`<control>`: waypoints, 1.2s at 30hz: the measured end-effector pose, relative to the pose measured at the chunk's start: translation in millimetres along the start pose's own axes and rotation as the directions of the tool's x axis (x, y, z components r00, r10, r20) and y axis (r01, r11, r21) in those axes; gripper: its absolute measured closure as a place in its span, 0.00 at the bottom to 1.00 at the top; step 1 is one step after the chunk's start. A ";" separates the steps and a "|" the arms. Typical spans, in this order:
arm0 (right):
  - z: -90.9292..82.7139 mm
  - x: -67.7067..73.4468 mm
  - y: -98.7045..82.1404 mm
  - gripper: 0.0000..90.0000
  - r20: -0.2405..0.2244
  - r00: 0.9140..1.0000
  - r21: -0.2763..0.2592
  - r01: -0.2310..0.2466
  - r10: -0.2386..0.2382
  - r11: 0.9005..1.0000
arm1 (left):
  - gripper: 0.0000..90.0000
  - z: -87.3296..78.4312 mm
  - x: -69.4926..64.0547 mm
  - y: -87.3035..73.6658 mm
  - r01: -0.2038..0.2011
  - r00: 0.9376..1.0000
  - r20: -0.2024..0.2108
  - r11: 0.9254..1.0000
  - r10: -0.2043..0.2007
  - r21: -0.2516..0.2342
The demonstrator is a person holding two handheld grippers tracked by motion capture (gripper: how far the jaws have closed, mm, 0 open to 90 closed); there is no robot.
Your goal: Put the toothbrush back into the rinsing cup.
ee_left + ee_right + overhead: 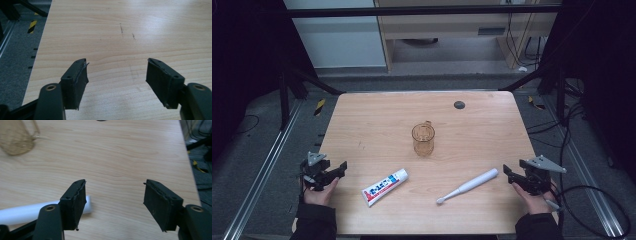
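Near right edge of table (362,120): right gripper (511,178) jaws wide, nothing between them. White toothbrush (468,186) lies just left of it, handle end nearest gripper, brush head toward near edge; in right gripper view handle end (25,213) sits beside left jaw, apart. Left gripper (338,172) at near left edge, jaws wide, empty; toothpaste tube (385,187) to its right, near. Amber cup (423,139) upright mid-table, well apart from both.

Free: bare light wooden tabletop (362,125) left and right of centre | Blocked: centre by amber see-through plastic mug (423,139); near edge by red-white-blue toothpaste tube (385,187) and white electric toothbrush (467,186).
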State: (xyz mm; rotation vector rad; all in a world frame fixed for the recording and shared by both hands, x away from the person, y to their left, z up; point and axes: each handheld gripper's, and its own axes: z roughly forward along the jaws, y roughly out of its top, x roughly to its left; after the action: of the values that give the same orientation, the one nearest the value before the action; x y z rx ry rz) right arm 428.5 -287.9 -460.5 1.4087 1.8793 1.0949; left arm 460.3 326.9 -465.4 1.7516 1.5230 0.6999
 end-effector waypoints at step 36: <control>17.6 97.9 -7.5 0.94 -0.370 0.904 0.132 0.281 -0.215 0.951 | 0.45 7.4 -15.6 -5.0 -0.092 0.994 0.066 0.994 0.088 0.062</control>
State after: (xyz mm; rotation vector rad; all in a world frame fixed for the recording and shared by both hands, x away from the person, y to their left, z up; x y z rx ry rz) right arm 409.0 -190.7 -471.5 1.0710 2.3948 1.1242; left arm 460.6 310.6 -473.2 1.8830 1.4468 0.6396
